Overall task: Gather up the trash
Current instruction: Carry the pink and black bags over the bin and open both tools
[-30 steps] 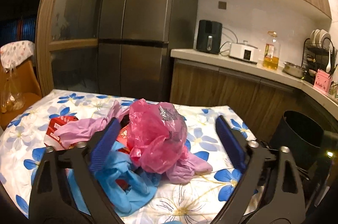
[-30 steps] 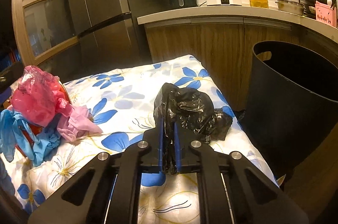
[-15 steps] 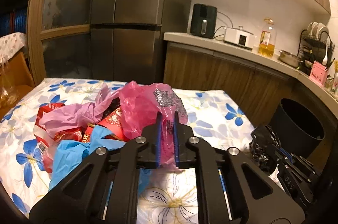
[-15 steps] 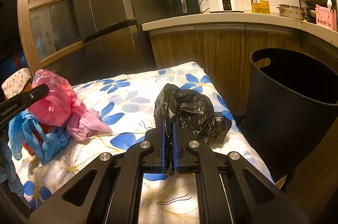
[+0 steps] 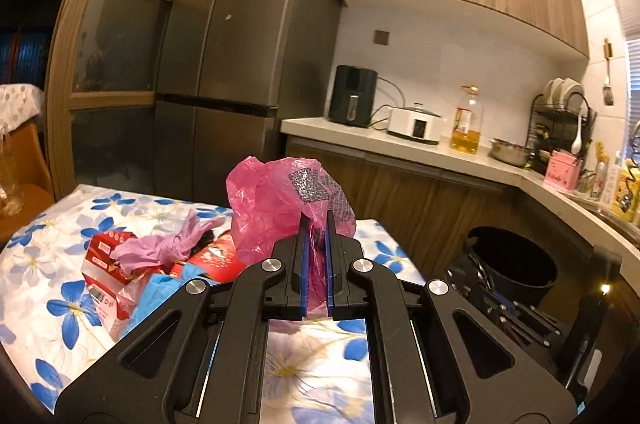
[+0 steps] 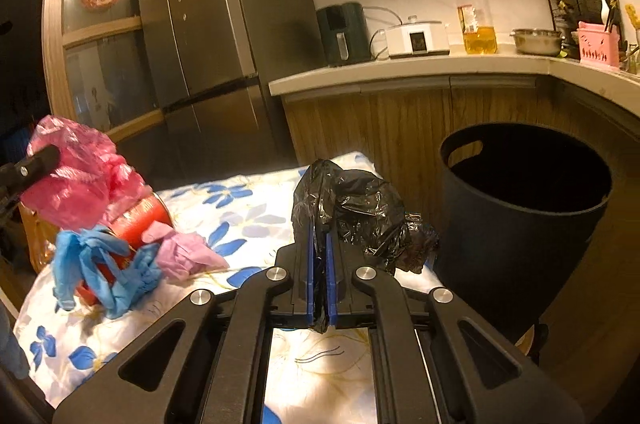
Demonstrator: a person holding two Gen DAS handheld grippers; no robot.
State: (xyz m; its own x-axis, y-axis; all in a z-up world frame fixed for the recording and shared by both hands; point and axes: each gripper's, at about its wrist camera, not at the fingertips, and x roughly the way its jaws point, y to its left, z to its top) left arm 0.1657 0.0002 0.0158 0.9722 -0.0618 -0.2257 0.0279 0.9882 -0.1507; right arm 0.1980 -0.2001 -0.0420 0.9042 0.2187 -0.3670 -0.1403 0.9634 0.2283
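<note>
Pink bag (image 5: 280,208) pinched in left tongs (image 5: 315,264); black bag (image 6: 360,216) in right tongs (image 6: 319,276).

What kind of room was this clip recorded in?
A home kitchen, most likely. A tall steel fridge stands beside a counter carrying a cooker and an oil bottle, with a dish rack of plates at the far end.

left gripper (image 5: 315,224) clamping pink bag (image 5: 280,202), floral table (image 5: 52,304)
</note>
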